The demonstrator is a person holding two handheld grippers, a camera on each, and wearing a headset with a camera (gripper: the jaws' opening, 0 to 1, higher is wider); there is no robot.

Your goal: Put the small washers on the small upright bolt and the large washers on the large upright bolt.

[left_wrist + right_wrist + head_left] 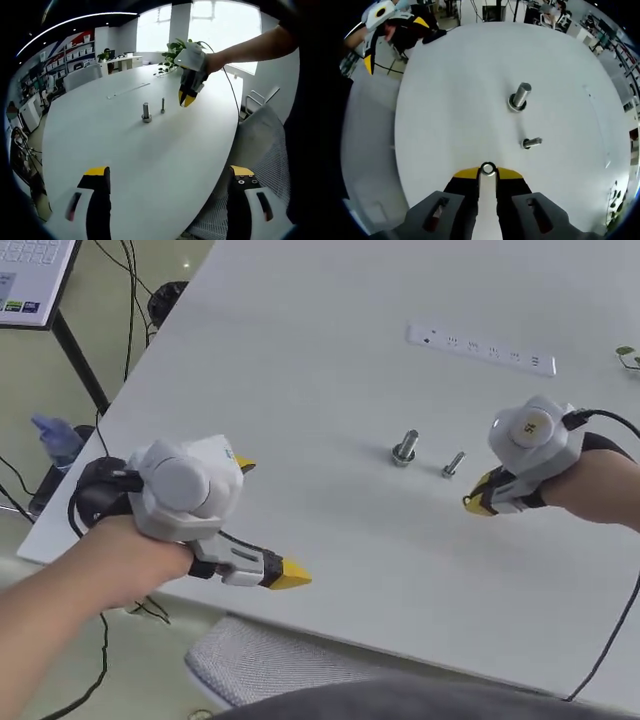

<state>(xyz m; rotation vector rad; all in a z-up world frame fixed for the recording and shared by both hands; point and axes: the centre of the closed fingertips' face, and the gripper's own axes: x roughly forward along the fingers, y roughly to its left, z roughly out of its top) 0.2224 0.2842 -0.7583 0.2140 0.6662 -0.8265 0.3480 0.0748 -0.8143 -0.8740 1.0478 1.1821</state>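
Left hand-held gripper (170, 172): released. Its two yellow-tipped jaws stand wide apart with nothing between them. In the head view it is over the near edge of the counter (300, 360), at about 8 o'clock from the bolts and well apart from them.
Right hand-held gripper (488, 175): clenched on a washer (488, 168), a small metal ring pinched between the yellow tips. I cannot tell whether it is a small or a large one.
Large upright bolt (405, 448): stands on the white counter with its wide end down, near the middle.
Small upright bolt (453, 464): also upright, just beside the large one at about 3 o'clock in the head view, not touching it.
Right tips to bolts: near the small bolt, at about 5 o'clock from it in the head view, and apart from it.
Power strip (480, 348): white and flat on the counter, at about 12 o'clock beyond the bolts and well apart from them.
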